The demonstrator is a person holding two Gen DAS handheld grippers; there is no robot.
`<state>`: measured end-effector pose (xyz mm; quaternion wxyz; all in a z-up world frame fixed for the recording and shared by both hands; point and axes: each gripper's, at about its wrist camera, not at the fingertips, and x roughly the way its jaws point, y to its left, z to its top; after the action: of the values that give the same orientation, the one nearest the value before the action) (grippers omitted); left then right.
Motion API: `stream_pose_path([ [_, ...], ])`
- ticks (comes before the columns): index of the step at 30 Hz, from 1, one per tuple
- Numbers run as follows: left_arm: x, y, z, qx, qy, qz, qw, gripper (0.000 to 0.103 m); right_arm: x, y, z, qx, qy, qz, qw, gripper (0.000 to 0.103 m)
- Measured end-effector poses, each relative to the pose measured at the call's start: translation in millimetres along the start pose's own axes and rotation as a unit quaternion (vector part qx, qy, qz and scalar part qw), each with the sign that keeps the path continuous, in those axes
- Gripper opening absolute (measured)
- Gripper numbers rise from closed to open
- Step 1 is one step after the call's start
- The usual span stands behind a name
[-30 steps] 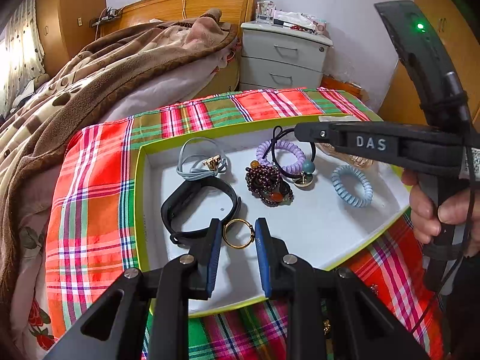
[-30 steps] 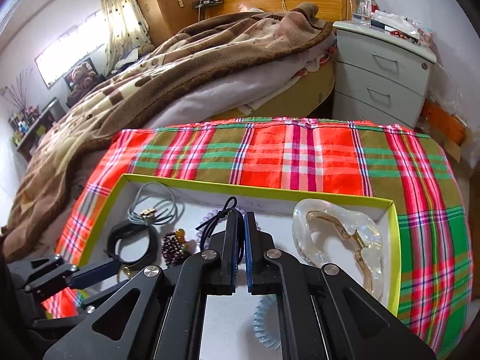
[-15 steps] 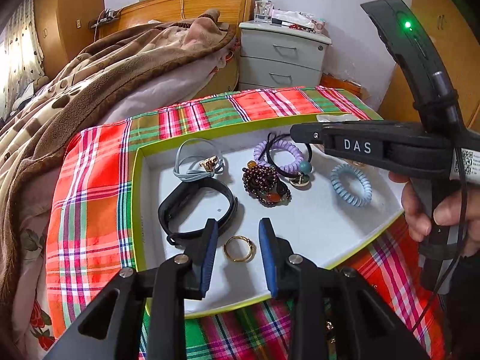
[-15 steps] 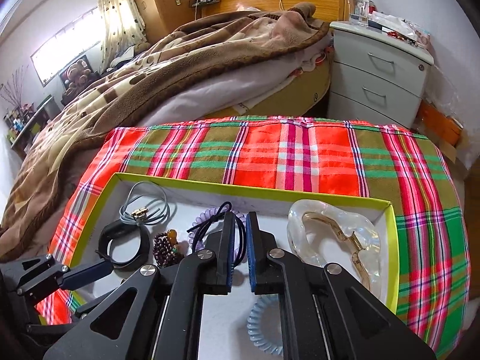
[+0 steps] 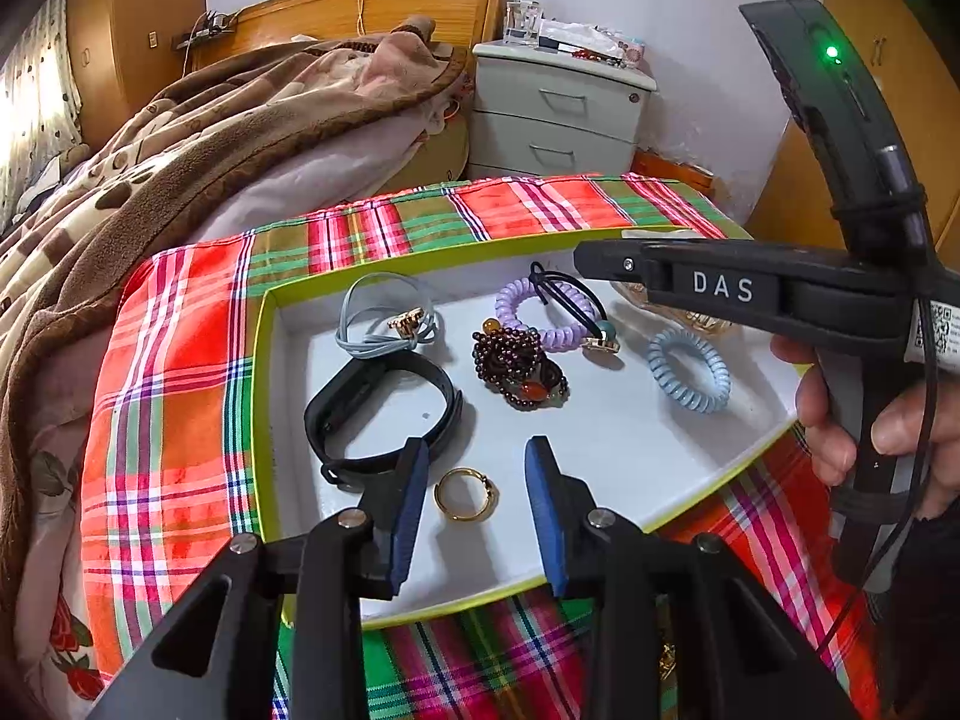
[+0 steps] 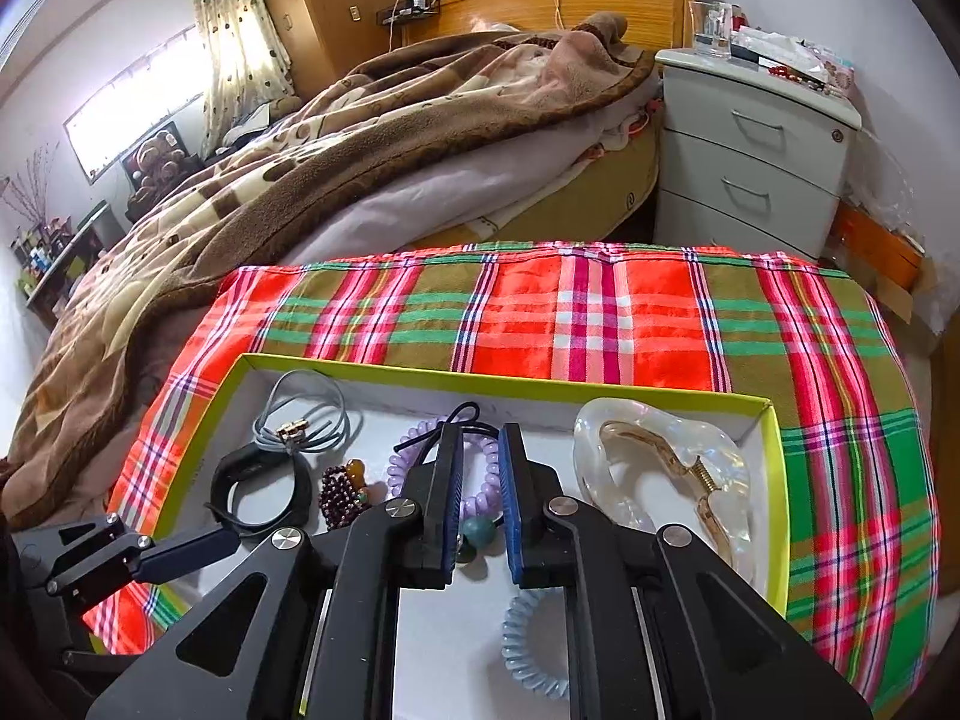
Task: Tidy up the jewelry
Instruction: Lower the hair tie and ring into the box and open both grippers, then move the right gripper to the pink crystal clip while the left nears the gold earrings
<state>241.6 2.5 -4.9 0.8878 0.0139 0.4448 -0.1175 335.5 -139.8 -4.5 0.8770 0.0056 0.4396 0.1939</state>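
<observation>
Left gripper (image 5: 474,498), lower centre: jaws have just been opening, gold ring (image 5: 466,493) lying loose between them on white tray (image 5: 630,468). Right gripper (image 6: 481,504): jaws just parting, purple coil tie (image 6: 486,480) and black elastic (image 6: 465,414) between, unpinched.

Red-green plaid cloth (image 5: 180,396); lime-rimmed white tray (image 5: 259,396); gold ring (image 5: 466,493); possibly garnet beads (image 5: 516,360).

A table draped in a plaid cloth (image 6: 600,312) is being used; 1 white tray (image 6: 774,480) is being carried on it.
</observation>
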Motion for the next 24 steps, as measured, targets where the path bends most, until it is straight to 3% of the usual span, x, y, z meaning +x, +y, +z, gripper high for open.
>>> stream_pose_path([
  [4,-5,-2,-1,0.0,-0.004,-0.003,1.0,0.037,-6,1,-1,0.002,-0.005,-0.003,1.0,0.019],
  [7,-10,-5,-3,0.002,-0.008,-0.002,1.0,0.038,-15,3,-3,0.005,-0.016,0.003,1.0,0.045],
  [14,-22,-8,-9,0.0,-0.012,-0.001,0.9999,0.039,-26,9,-9,-0.006,-0.024,-0.02,1.0,0.045],
  [20,-29,-7,-15,-0.003,-0.012,0.008,0.9999,0.039,-39,18,-21,-0.052,-0.024,-0.106,0.993,0.045],
  [24,-35,-5,-19,-0.006,-0.016,0.004,0.9999,0.039,-58,14,-33,-0.035,-0.035,-0.077,0.996,0.045],
])
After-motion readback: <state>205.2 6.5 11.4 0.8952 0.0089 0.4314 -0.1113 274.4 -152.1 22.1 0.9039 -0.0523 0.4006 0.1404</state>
